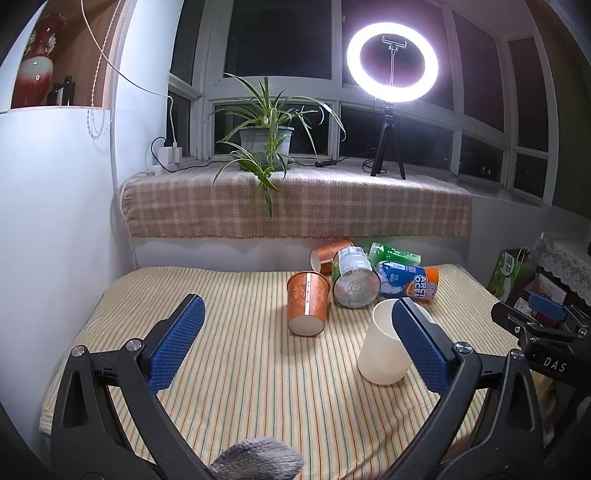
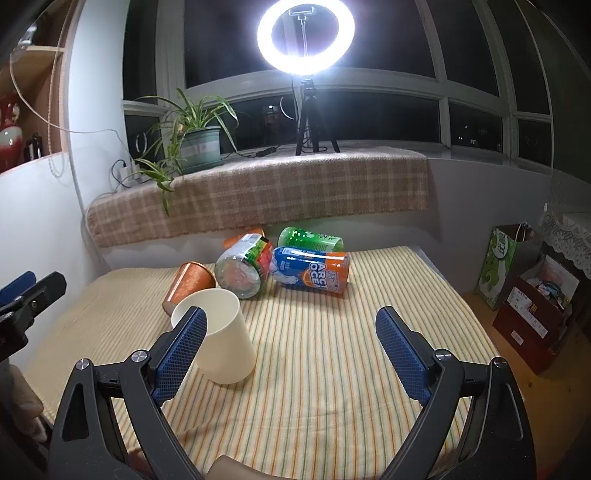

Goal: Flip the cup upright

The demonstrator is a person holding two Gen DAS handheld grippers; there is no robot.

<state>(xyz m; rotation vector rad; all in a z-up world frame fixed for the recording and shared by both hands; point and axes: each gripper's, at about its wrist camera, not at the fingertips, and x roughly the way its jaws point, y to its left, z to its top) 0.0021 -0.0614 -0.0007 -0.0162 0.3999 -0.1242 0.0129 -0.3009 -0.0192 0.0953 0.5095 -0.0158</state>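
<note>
Striped cloth [image 1: 236, 369] under cups [image 1: 384, 354], cans [image 2: 310, 271]

A cream plastic cup [image 1: 384, 350] is standing upright on the striped tablecloth [image 1: 240, 369]. At its ten o'clock an orange patterned paper cup [image 1: 307, 302] is sitting rim-up. At twelve o'clock a clear plastic jar [image 1: 354, 277], a blue-and-orange drink can [image 1: 408, 280], a green can [image 1: 393, 254] and a second orange paper cup [image 1: 330, 253] are lying clustered on their sides.

A ring light [image 1: 392, 62] [image 2: 306, 32] on the sill is the main source, blown out to white glare with a halo around it. Window panes behind it are black. The striped cloth [image 1: 236, 369] [image 2: 332, 350] below it is evenly bright, shadows soft. Fisheye bends lines outward from the light; corners go dark.
</note>
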